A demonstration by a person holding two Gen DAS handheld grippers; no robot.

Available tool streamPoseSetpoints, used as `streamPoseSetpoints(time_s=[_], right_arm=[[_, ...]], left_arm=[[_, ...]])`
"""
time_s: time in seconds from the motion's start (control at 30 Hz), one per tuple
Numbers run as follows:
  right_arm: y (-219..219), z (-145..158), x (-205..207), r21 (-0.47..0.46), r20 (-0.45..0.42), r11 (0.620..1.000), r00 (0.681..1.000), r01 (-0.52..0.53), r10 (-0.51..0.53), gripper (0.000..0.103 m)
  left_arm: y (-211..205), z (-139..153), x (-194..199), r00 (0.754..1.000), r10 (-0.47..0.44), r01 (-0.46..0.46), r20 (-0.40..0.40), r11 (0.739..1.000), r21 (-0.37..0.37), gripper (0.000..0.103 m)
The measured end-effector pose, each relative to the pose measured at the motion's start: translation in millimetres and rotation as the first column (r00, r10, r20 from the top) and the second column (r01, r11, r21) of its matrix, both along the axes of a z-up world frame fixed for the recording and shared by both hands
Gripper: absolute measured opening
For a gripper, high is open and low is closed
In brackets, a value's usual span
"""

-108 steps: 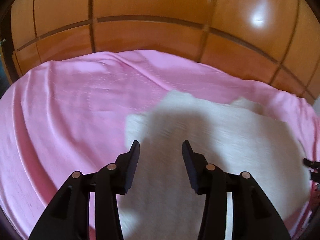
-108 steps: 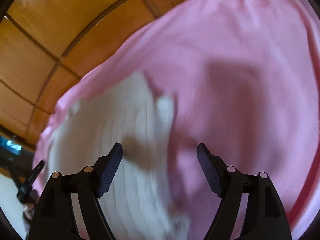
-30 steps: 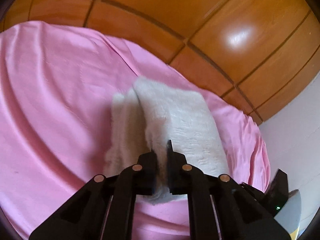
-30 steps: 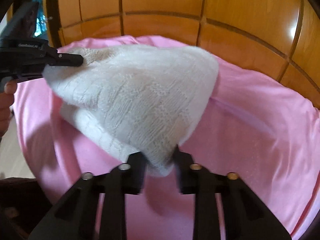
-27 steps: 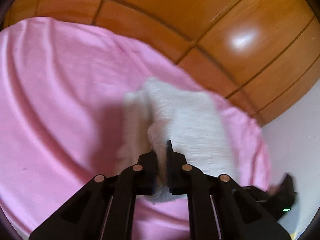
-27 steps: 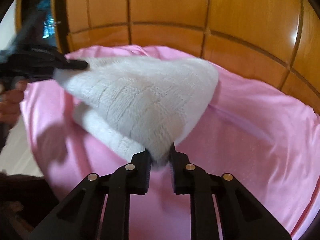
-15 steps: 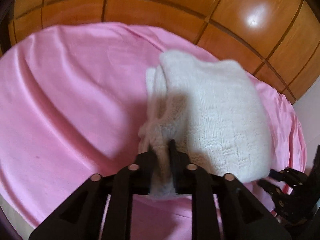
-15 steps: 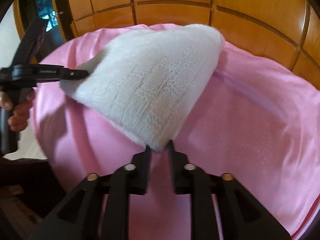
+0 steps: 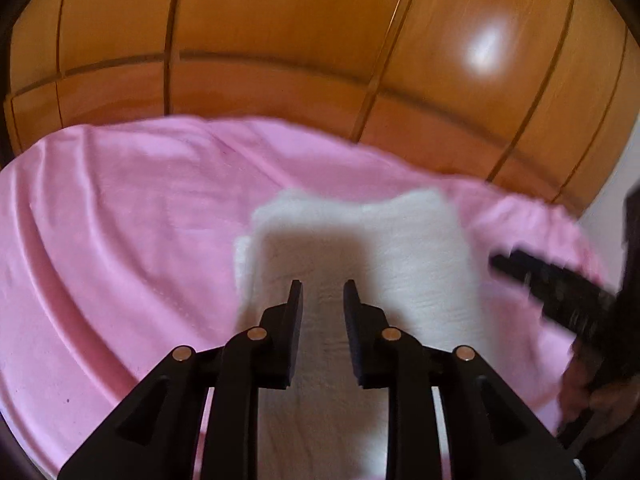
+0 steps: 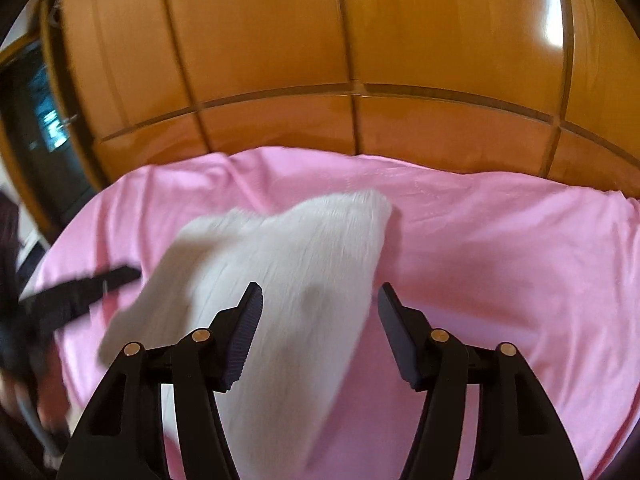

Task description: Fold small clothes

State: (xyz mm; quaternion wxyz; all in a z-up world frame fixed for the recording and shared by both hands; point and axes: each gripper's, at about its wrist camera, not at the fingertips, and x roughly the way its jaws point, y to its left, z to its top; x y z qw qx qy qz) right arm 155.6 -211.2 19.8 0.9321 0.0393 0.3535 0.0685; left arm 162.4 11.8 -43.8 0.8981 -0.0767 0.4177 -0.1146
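Note:
A white knitted garment (image 9: 360, 252) lies folded on the pink sheet (image 9: 120, 240). My left gripper (image 9: 323, 296) is open and empty just above the garment's near part. In the right wrist view the garment (image 10: 288, 272) lies blurred below my right gripper (image 10: 320, 300), which is open wide and holds nothing. The right gripper also shows blurred in the left wrist view (image 9: 560, 288), at the garment's right side. The left gripper shows in the right wrist view (image 10: 76, 292), at the garment's left edge.
Orange wooden wardrobe panels (image 9: 320, 40) stand right behind the bed. The pink sheet (image 10: 500, 260) spreads wide on both sides of the garment. A dark doorway (image 10: 36, 128) is at the far left. A white wall (image 9: 612, 208) is at the right.
Both grippers held the garment's corners lifted half a second ago. Now both have opened and let go, and the garment lies folded over on the sheet.

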Motion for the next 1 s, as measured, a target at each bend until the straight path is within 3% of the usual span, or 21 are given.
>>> streamPoseSetpoints(time_s=[0.07,0.1,0.17,0.27,0.4,0.47,0.53,0.57,0.83,0.93,1.0], right_arm=[[13.0,-20.8,25.9,0.036,-0.075,0.999,0.997,-0.01,0.013,0.054],[24.6,-40.1,38.3,-0.006,-0.124,1.0,0.992,-0.009,0.008,0.054],[37.2,-56.5,42.1,-0.088,-0.1,0.996,0.995,-0.006,-0.003,0.055],[36.9,-52.2,39.7,-0.098,-0.079,0.995,0.997,-0.017,0.009,0.056],[30.1,-50.1,37.3,-0.087,-0.074,0.996,0.997,-0.024,0.018,0.06],[26.9,-48.5,37.9,-0.077,-0.074,0.997,0.997,-0.01,0.004,0.071],[20.5,-46.8,34.7,-0.052,-0.076,0.999,0.997,0.003,-0.007,0.079],[17.8,-45.4,33.2,-0.039,-0.077,0.999,0.997,0.01,-0.013,0.084],[-0.2,-32.6,9.5,0.061,-0.076,0.998,0.997,-0.01,0.015,0.091],[-16.3,-36.0,1.0,0.149,-0.064,0.988,0.997,-0.041,0.051,0.094],[-29.0,-51.8,7.1,0.256,-0.128,0.965,0.988,-0.048,0.084,0.094]], left_arm=[[0.1,-19.1,7.9,0.998,-0.006,0.006,-0.056,1.0,0.013,0.02],[2.4,-29.0,9.7,0.999,0.02,-0.019,-0.044,0.999,0.034,0.02],[5.4,-31.1,8.5,0.999,0.022,-0.021,-0.033,0.999,0.026,0.02],[8.8,-27.4,7.9,0.999,0.023,-0.023,-0.033,1.0,0.001,0.02],[1.7,-20.3,2.5,1.0,0.018,-0.018,-0.007,0.999,0.031,0.02],[1.6,-15.3,-3.1,1.0,0.019,-0.019,0.01,0.999,0.035,0.027],[2.7,-13.0,-5.5,0.999,0.031,-0.032,0.025,0.998,0.046,0.04],[4.0,-12.6,-6.5,0.999,0.032,-0.034,0.031,0.998,0.045,0.041],[24.3,-16.9,-2.5,0.997,0.072,-0.071,-0.011,0.997,0.036,0.049],[35.7,-35.6,8.2,0.996,0.04,-0.042,-0.079,0.999,-0.029,0.053],[42.4,-45.4,15.3,0.993,0.032,-0.041,-0.117,0.996,-0.073,0.058]])
